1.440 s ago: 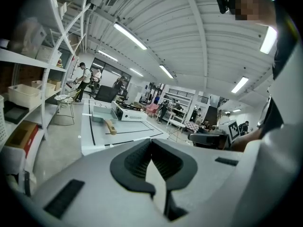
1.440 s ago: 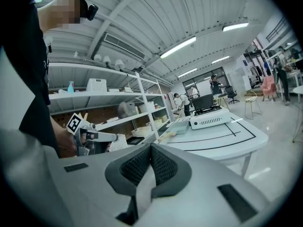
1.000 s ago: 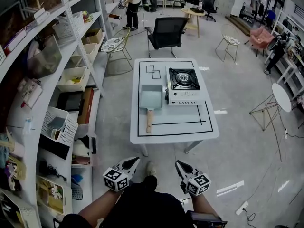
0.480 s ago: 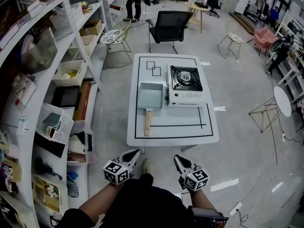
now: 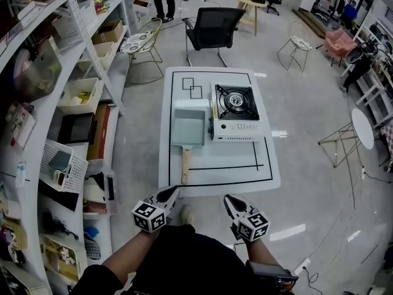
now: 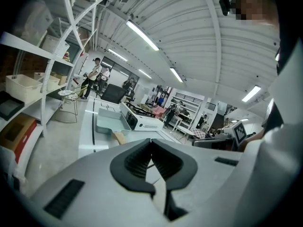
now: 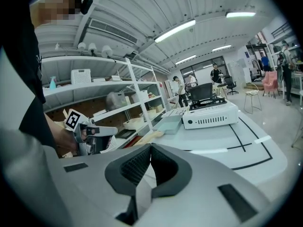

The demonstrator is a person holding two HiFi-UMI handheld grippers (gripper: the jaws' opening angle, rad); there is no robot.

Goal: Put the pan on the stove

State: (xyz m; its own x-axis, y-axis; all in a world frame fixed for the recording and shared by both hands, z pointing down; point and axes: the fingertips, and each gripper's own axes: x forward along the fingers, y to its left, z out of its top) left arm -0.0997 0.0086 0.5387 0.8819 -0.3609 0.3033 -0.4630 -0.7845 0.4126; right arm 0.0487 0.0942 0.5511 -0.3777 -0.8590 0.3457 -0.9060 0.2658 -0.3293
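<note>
Plainly, the pan (image 5: pixel 188 126) is not on the stove (image 5: pixel 235 110); it lies flat on the white table (image 5: pixel 212 178), just to the left of the stove in the head view; its wooden handle (image 5: pixel 184 166) points back toward the person, and its pale blue-grey rectangular body is empty. Whether its rim touches the stove's side I cannot tell. The stove is a white portable one with a black burner grate; it sits on the right half of the table, inside the black outline marked on the top (two small squares are drawn near the far left corner of that outline).

The left gripper (image 5: pixel 174 191) hangs at the near edge of the table, a little short of the handle's end and not touching it; its own view shows the two dark ribbed pads meeting at the tip with nothing between them, so the jaws are closed and empty. The right gripper (image 5: pixel 228 199) is held about level with it, also at the table's near edge and well apart from the pan; its jaws too are pressed together on nothing, and its view looks across the tabletop to the stove's vented front with the pan beside it.

Beyond the table stands a black office chair (image 5: pixel 212 28); open shelving (image 5: pixel 73 85) loaded with bins and baskets runs along the left; a small round white side table (image 5: pixel 363 126) stands off to the right.
</note>
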